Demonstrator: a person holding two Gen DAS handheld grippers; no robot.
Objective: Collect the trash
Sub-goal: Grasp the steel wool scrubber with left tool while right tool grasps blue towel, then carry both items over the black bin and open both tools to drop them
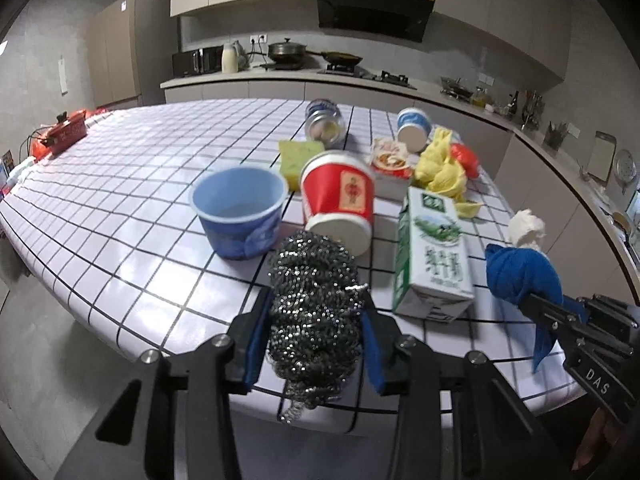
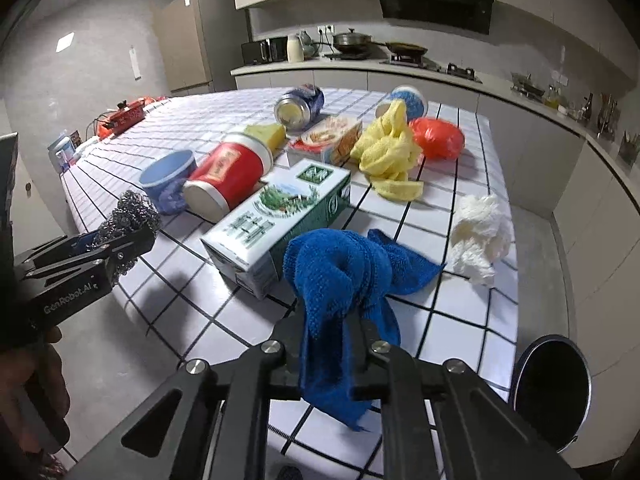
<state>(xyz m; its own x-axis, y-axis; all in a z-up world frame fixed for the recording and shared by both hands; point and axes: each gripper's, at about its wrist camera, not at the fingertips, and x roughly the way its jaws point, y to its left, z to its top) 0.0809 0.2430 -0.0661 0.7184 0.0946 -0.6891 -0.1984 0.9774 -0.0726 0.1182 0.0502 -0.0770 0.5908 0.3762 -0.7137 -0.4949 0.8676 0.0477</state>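
Observation:
My left gripper [image 1: 316, 320] is shut on a steel wool scourer [image 1: 314, 304] and holds it over the near edge of the checked table [image 1: 132, 184]. It also shows in the right wrist view [image 2: 128, 216]. My right gripper [image 2: 330, 320] is shut on a blue cloth [image 2: 340, 272], which hangs between its fingers above the table; the cloth also shows in the left wrist view [image 1: 520, 272]. Trash lies on the table: a milk carton [image 2: 276, 216], a red paper cup [image 2: 228, 176] on its side, a blue bowl [image 1: 240, 212], a yellow cloth [image 2: 388, 148], a white paper wad [image 2: 480, 232].
Further back lie a can [image 2: 300, 104], a snack box [image 2: 332, 140], an orange bag [image 2: 438, 138], a yellow sponge [image 2: 268, 132] and a blue-white cup [image 2: 408, 100]. A dark round bin [image 2: 552, 384] stands on the floor at the right. A kitchen counter [image 2: 400, 68] runs behind.

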